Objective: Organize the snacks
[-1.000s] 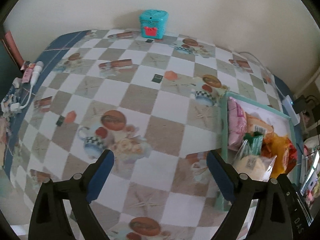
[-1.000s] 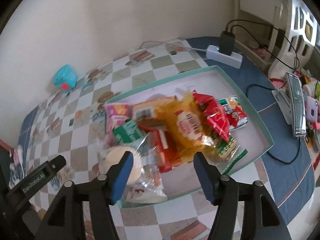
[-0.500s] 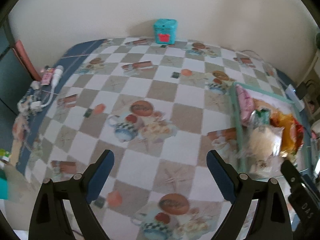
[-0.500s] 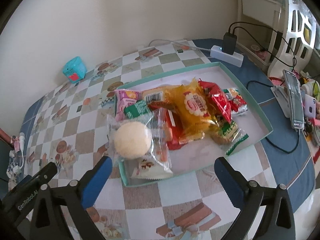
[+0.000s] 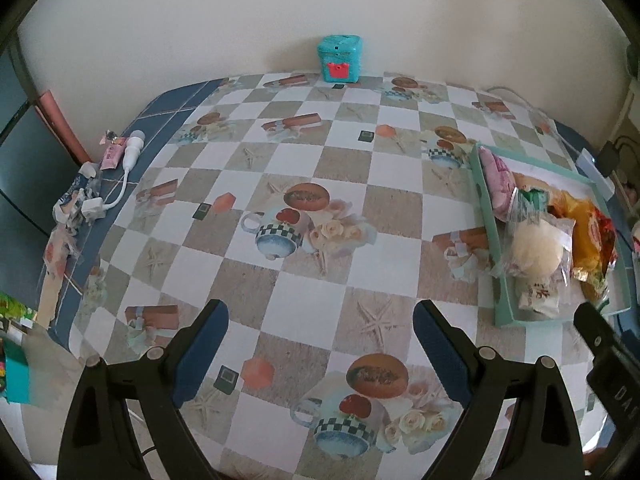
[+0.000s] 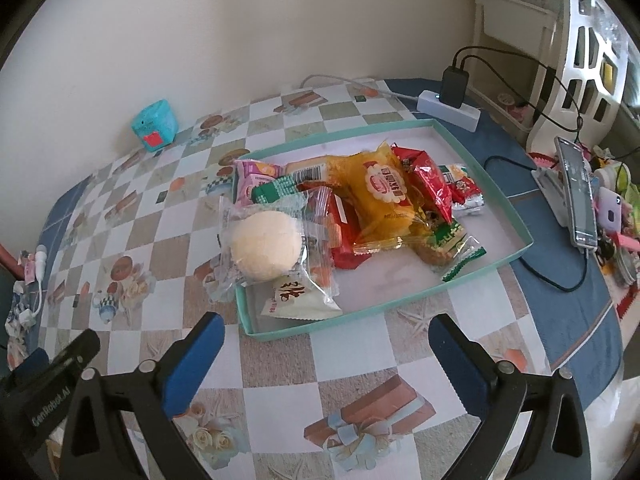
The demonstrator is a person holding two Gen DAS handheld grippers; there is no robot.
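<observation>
Checkered bench (image 6: 280, 376) carries the snack tray (image 6: 516, 224) just beyond the right gripper (image 6: 326, 354), gaping wide after just opening, empty.

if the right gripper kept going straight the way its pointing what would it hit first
Probably the bare checkered tablecloth just short of the teal tray. The right gripper is open and empty, angled downward, with the tray's near rim right ahead. Depth is unclear, so it might clip that rim or the white snack packet instead.
</observation>
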